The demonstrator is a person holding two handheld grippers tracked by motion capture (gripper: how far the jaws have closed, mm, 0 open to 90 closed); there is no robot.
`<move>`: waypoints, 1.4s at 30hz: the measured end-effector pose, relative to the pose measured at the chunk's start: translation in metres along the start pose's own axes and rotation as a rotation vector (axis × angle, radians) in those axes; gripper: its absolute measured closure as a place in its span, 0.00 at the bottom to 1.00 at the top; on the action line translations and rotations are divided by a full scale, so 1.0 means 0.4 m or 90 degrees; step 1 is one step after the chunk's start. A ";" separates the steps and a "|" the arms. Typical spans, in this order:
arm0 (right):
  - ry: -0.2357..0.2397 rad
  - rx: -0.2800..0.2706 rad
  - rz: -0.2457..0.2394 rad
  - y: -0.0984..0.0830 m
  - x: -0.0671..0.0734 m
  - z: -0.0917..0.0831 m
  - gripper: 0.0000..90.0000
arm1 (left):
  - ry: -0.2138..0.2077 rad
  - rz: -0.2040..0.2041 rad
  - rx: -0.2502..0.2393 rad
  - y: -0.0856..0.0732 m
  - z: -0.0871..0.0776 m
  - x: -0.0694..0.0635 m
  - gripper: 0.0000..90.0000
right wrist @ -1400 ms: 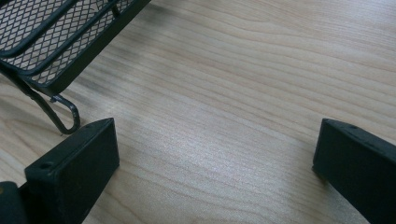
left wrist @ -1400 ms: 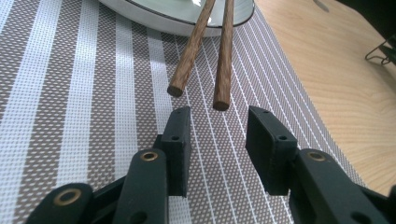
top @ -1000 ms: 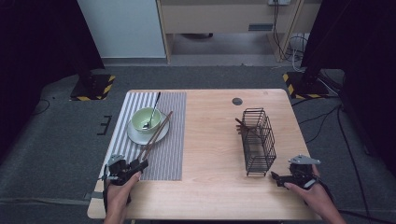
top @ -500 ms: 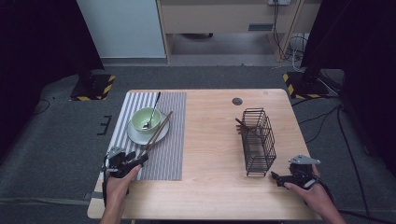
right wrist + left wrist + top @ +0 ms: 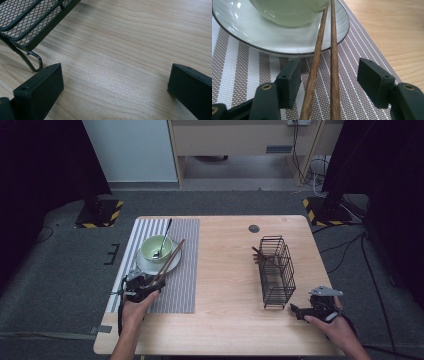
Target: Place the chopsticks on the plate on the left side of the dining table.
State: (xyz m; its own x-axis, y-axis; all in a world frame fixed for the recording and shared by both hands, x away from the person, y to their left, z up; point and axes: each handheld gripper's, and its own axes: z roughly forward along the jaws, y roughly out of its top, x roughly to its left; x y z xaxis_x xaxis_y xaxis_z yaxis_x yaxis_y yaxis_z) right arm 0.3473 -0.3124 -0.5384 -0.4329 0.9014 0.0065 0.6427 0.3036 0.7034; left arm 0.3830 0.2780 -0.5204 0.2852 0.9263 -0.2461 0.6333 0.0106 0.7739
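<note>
A pair of brown wooden chopsticks (image 5: pixel 170 260) leans on the rim of a white plate (image 5: pixel 142 266), near ends down on the striped placemat (image 5: pixel 182 280). The plate carries a pale green bowl (image 5: pixel 156 247) with a spoon (image 5: pixel 165 232) in it. My left gripper (image 5: pixel 151 282) stands over those near ends. In the left gripper view the chopsticks (image 5: pixel 319 50) run between the jaws of the left gripper (image 5: pixel 329 75), clear of both pads; the jaws have just been closing a little. My right gripper (image 5: pixel 295 310) rests open at the front right, beside the black wire basket (image 5: pixel 276 270).
In the right gripper view, the right gripper (image 5: pixel 115 85) frames bare wood, with the basket's foot (image 5: pixel 35 62) by one pad. A brown wooden piece (image 5: pixel 259 256) sticks out of the basket's far end. A small dark disc (image 5: pixel 254 228) lies near the table's back edge.
My left hand has moved forward toward the plate, bringing its jaws around the near ends of the chopsticks. The right hand has stayed where it was.
</note>
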 end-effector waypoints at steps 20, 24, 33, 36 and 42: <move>0.000 0.000 -0.001 0.000 0.000 0.000 0.00 | 0.047 0.001 0.037 -0.004 0.014 0.008 0.76; 0.000 0.000 0.000 0.000 0.000 0.000 0.00 | 0.048 -0.004 0.037 -0.005 0.012 0.012 0.79; 0.000 0.000 0.000 0.000 0.000 0.000 0.00 | 0.055 -0.011 0.028 -0.011 0.011 0.015 0.65; 0.000 0.000 0.000 0.000 0.000 0.000 0.00 | 0.054 -0.004 0.021 -0.015 0.003 0.014 0.58; 0.000 0.000 0.000 0.000 0.000 0.000 0.00 | 0.056 0.009 0.018 -0.018 -0.006 0.018 0.55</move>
State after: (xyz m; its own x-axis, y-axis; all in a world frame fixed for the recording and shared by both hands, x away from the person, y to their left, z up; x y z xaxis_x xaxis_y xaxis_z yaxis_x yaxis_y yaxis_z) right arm 0.3473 -0.3124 -0.5384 -0.4333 0.9012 0.0065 0.6427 0.3039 0.7033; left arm 0.3789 0.2856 -0.5263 0.2303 0.9559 -0.1820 0.6497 -0.0118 0.7601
